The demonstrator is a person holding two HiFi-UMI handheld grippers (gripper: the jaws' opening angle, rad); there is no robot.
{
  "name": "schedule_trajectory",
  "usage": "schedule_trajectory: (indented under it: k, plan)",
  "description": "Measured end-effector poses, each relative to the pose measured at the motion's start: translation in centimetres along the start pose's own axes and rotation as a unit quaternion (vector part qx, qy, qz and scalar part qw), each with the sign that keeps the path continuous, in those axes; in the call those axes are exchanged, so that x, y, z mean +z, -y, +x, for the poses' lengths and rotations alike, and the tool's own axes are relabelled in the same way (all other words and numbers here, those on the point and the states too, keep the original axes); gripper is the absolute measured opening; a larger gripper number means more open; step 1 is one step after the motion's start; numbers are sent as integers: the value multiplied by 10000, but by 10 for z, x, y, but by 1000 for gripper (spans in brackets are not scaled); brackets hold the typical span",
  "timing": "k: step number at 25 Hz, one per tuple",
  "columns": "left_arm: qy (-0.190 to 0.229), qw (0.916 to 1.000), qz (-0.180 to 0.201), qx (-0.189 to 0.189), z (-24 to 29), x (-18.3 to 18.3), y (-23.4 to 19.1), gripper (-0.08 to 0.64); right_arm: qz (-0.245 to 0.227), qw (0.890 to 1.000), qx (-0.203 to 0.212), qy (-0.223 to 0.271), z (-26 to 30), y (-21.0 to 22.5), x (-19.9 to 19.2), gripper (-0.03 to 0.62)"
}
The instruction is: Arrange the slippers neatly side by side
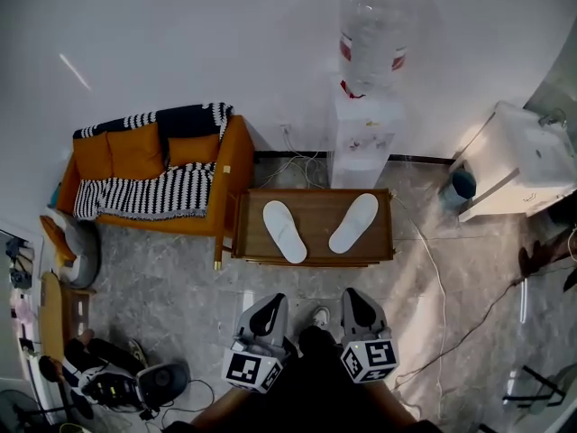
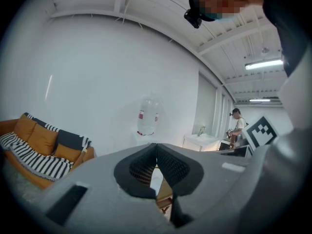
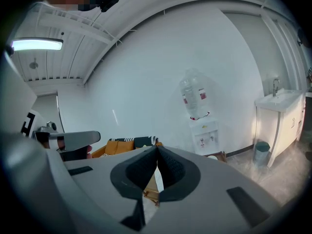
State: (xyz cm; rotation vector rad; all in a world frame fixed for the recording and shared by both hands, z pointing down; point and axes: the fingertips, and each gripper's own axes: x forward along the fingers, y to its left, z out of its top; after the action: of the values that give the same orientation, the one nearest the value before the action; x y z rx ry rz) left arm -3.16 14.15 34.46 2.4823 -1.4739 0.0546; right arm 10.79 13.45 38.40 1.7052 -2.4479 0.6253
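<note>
Two white slippers lie on a low wooden table point(image 1: 315, 207) in the head view. The left slipper point(image 1: 285, 231) and the right slipper point(image 1: 353, 223) splay apart in a V, toes pointing away from each other. My left gripper point(image 1: 268, 307) and right gripper point(image 1: 354, 300) hover over the floor short of the table's near edge, side by side, pointing at it. The left gripper view shows the left gripper point(image 2: 156, 152) with its jaws shut and nothing between them. In the right gripper view the right gripper point(image 3: 157, 155) is likewise shut and empty.
An orange sofa point(image 1: 153, 174) with a striped blanket stands left of the table. A water dispenser point(image 1: 365, 133) is against the wall behind it. A white sink cabinet point(image 1: 527, 161) and a bin point(image 1: 462, 186) stand at the right. Cables cross the floor point(image 1: 460, 323). A person point(image 2: 238, 128) stands far off.
</note>
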Motion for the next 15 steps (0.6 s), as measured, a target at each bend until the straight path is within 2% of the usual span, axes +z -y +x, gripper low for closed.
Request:
schedule_trajectory:
  k: [7,15]
  plan:
    - [-46,10000,26,31,30,3,-2,17,22,9999,27,-115,28,20,3,12]
    - [-116,9995,70,-289,82,8,-24,17,26,9989,-386,-262,71,51,4,12]
